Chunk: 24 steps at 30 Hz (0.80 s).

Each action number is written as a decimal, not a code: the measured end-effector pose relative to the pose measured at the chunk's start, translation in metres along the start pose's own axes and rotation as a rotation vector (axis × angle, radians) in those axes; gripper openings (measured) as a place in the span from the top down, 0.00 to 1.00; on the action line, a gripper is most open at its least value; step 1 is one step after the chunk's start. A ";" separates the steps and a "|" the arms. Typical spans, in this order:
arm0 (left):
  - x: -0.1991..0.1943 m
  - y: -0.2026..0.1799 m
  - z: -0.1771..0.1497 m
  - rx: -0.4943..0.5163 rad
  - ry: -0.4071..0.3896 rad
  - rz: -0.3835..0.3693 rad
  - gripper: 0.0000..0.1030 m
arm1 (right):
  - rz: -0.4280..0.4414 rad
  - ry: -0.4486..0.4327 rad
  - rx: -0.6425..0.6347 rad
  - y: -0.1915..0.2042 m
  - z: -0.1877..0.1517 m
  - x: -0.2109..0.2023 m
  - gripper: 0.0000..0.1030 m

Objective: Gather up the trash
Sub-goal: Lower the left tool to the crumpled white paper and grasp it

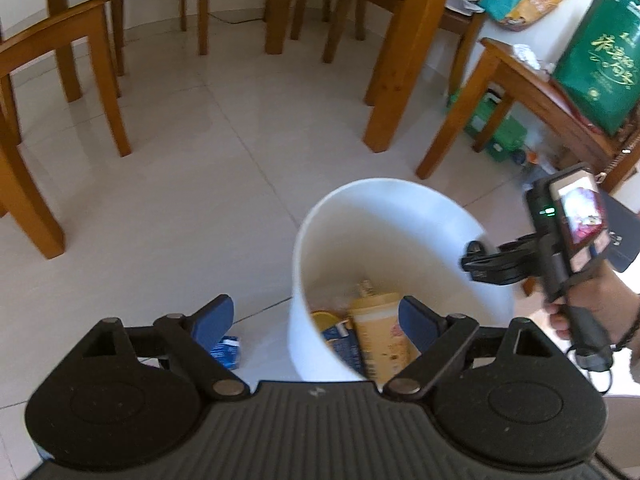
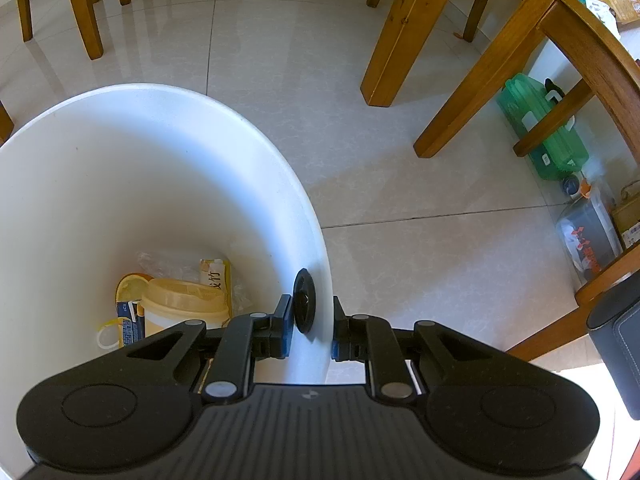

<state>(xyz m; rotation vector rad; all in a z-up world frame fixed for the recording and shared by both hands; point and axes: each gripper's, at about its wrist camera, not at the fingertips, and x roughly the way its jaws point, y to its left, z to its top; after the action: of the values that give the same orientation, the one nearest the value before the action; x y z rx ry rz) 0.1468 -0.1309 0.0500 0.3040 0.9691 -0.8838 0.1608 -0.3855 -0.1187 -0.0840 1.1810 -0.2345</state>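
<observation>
A white bin [image 1: 400, 216] stands on the tiled floor. Inside it lie a yellow cup [image 1: 380, 332], a blue carton [image 1: 344, 346] and an orange lid [image 1: 320, 318]. My left gripper [image 1: 316, 316] hovers open above the bin's near rim, holding nothing. A small blue carton [image 1: 226, 352] lies on the floor by its left finger. My right gripper [image 2: 312, 332] is shut on the bin's right wall [image 2: 312, 240], one finger inside and one outside, beside a black disc [image 2: 304, 304] on the inner wall. The yellow cup [image 2: 184, 308] and a yellow packet [image 2: 216, 276] show at the bottom.
Wooden chairs [image 1: 80, 60] stand to the left and a thick table leg [image 1: 400, 60] stands behind the bin. A chair at right carries a green bag [image 1: 600, 60]. A green plastic case [image 2: 544, 132] lies under a chair, and a dark container [image 2: 616, 340] is at far right.
</observation>
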 end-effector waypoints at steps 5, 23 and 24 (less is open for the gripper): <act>0.005 0.022 -0.015 -0.034 -0.010 0.038 0.12 | -0.002 -0.001 -0.003 0.000 0.000 -0.001 0.80; 0.111 0.144 -0.130 -0.334 0.111 0.223 0.12 | -0.011 -0.003 -0.011 0.000 0.001 0.000 0.80; 0.117 0.148 -0.136 -0.342 0.118 0.223 0.12 | -0.012 -0.003 -0.011 0.000 0.000 0.000 0.80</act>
<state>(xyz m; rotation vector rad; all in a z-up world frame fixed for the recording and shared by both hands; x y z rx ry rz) 0.2112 -0.0181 -0.1432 0.1680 1.1518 -0.4905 0.1611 -0.3851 -0.1182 -0.1012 1.1796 -0.2378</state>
